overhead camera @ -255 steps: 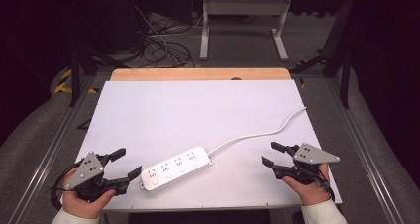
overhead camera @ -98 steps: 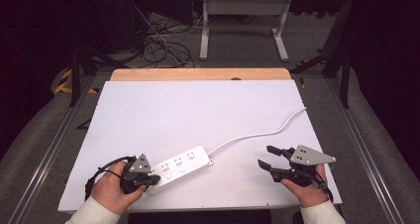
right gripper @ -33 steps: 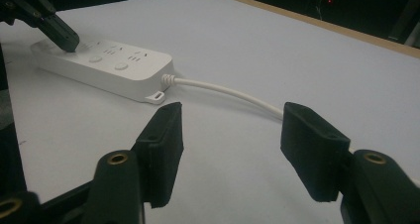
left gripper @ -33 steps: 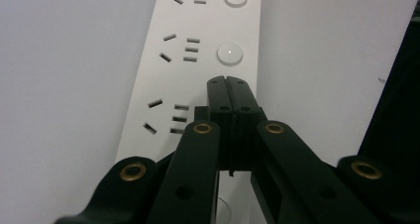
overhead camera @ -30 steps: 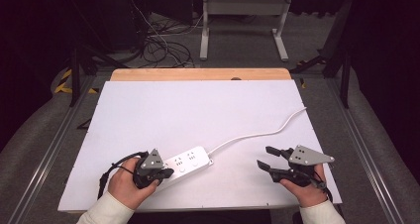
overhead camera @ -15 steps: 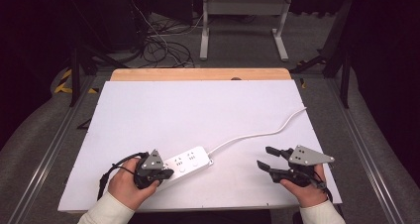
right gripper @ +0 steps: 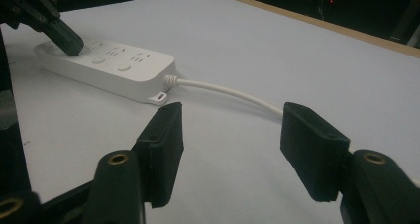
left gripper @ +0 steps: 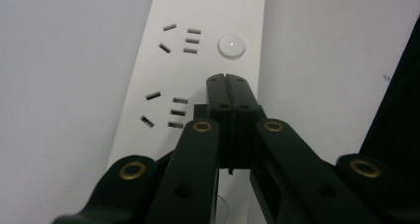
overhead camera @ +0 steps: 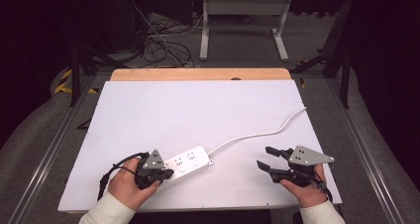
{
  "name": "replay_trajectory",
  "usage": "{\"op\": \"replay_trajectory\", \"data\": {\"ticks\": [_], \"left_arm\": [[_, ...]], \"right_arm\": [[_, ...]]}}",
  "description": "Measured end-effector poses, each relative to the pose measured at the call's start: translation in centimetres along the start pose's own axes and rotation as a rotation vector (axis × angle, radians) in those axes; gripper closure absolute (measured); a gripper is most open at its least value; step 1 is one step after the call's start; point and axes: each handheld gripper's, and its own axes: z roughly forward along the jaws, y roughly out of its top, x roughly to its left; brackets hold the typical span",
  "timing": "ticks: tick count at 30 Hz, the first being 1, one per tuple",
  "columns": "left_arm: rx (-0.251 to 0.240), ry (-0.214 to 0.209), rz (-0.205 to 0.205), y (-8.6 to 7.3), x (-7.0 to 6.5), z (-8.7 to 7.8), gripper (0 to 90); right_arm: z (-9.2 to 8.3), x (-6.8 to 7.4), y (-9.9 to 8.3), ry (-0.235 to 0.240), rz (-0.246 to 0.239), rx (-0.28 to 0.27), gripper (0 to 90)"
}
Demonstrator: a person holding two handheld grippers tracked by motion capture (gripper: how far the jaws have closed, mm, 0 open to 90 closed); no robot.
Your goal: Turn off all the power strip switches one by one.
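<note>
From the high view we see a white power strip (overhead camera: 187, 161) lying in the lower left part of the frame on the white table (overhead camera: 198, 110), its white cord (overhead camera: 257, 133) curving toward the right edge. Our left gripper (overhead camera: 163, 174) sits at the strip's near end, its closed tips on the strip's top face, while the right gripper (overhead camera: 265, 157) rests at the lower right, well apart from the strip, with its jaws spread and nothing between them. In the left gripper view the two black jaws meet flush in the middle of the frame (no gap shows between the pads), their tips pressed down on the power strip (left gripper: 198, 60) just below a round white button (left gripper: 231, 45), with socket slots to the left. In the right gripper view the jaws stand wide apart at the bottom of the frame, empty, with the cord (right gripper: 223, 92) running across the table behind them; the power strip (right gripper: 106, 68) lies in the upper left, and the left gripper (right gripper: 72, 48) touches its far end there.
</note>
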Motion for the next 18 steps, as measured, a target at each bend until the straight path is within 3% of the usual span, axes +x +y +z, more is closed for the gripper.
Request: {"op": "replay_trajectory", "data": {"ticks": [5, 6, 7, 9, 10, 12, 18], "left_arm": [[-0.018, 0.019, 0.012, 0.0, -0.2, 0.1, 90.0], [-0.036, 0.016, 0.009, 0.0, -0.2, 0.0, 90.0], [-0.019, 0.02, -0.009, 0.2, -0.2, -0.4, 90.0], [-0.097, 0.007, -0.019, 0.6, 0.0, -1.3, 90.0], [-0.112, -0.003, -0.024, 0.8, 0.0, -1.9, 90.0], [-0.129, 0.018, -0.005, 1.0, -0.1, -2.5, 90.0], [-0.125, 0.007, -0.011, 1.0, -0.1, -2.7, 90.0]], "right_arm": [[0.0, 0.1, 0.1, 0.001, -0.006, 0.002, 42.8], [0.0, 0.1, 0.1, 0.002, -0.005, 0.0, 42.8], [0.0, 0.1, 0.1, 0.0, -0.005, 0.001, 42.8], [-0.1, 0.0, 0.0, -0.003, -0.005, 0.001, 42.8], [0.0, 0.0, 0.0, -0.003, -0.004, 0.001, 42.8], [0.1, 0.0, 0.0, -0.004, -0.002, 0.004, 42.8], [0.0, 0.0, 0.0, -0.003, -0.004, 0.005, 42.8]]}}
